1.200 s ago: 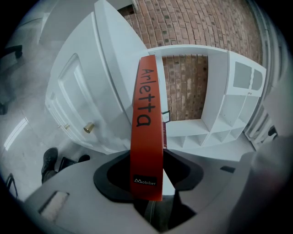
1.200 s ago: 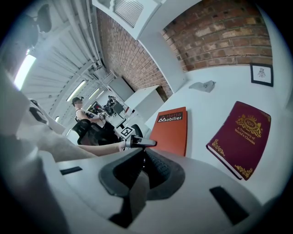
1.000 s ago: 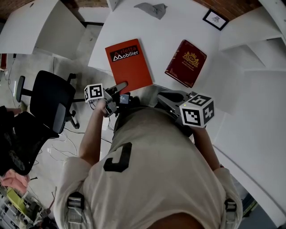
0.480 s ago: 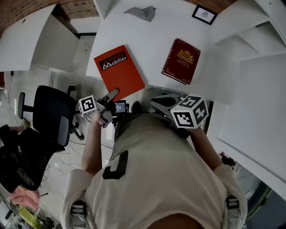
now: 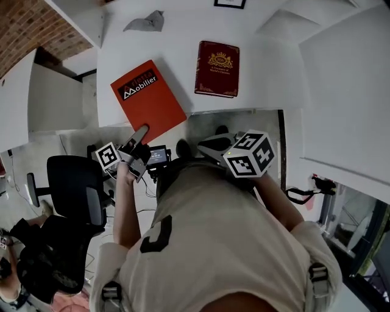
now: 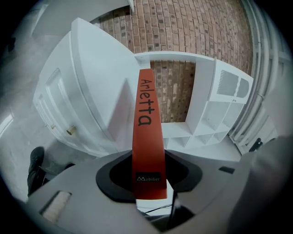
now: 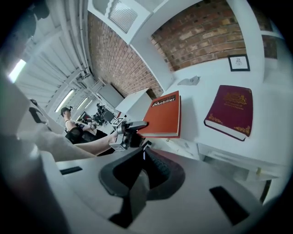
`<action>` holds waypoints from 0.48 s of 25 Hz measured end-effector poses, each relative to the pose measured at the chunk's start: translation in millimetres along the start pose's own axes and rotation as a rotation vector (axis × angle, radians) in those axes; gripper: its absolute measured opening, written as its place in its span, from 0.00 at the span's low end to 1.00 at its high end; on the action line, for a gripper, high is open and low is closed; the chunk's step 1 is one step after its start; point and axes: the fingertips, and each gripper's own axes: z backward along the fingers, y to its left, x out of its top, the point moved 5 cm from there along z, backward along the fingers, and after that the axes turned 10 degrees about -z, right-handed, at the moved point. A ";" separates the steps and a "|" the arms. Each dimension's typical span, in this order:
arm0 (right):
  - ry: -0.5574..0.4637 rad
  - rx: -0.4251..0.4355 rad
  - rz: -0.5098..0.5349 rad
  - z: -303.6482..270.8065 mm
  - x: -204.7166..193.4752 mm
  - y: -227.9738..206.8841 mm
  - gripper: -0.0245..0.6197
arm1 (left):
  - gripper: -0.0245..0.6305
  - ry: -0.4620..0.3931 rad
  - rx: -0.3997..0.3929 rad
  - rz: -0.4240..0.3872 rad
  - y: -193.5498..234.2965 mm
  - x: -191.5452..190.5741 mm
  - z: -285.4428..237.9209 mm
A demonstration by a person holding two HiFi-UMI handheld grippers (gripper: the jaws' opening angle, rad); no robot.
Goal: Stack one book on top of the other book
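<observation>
An orange book [image 5: 148,97] lies askew at the white desk's near left edge, its corner overhanging. My left gripper [image 5: 139,135] is shut on that corner. In the left gripper view its jaws [image 6: 149,183] have just been closing, with the orange book's spine [image 6: 147,146] standing upright between them. A maroon book [image 5: 216,68] with gold print lies flat to the right, apart from both grippers. My right gripper [image 5: 207,145] hangs below the desk's front edge, shut with nothing in it [image 7: 143,157]. From it I see the orange book [image 7: 165,116] and the maroon book [image 7: 231,112].
A crumpled grey sheet [image 5: 145,22] and a small framed picture [image 5: 230,3] lie at the back of the white desk [image 5: 183,36]. A black office chair [image 5: 73,189] stands on the floor at the left. White shelf units [image 5: 341,79] flank the desk on the right.
The left gripper has kept its hold on the orange book's near corner and risen a little with it. The right gripper has drifted sideways under the desk edge. The head view has swung.
</observation>
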 end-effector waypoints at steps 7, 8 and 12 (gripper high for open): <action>-0.069 0.008 -0.011 21.7 -1.4 -12.5 0.05 | 0.27 0.066 0.001 -0.045 -16.3 -4.7 -22.5; -0.087 0.011 -0.020 26.7 -0.4 -16.3 0.05 | 0.27 0.061 -0.003 -0.039 -18.4 -5.1 -27.0; -0.129 0.033 -0.056 45.8 1.0 -33.0 0.05 | 0.27 0.038 -0.010 -0.032 -27.2 -10.7 -43.3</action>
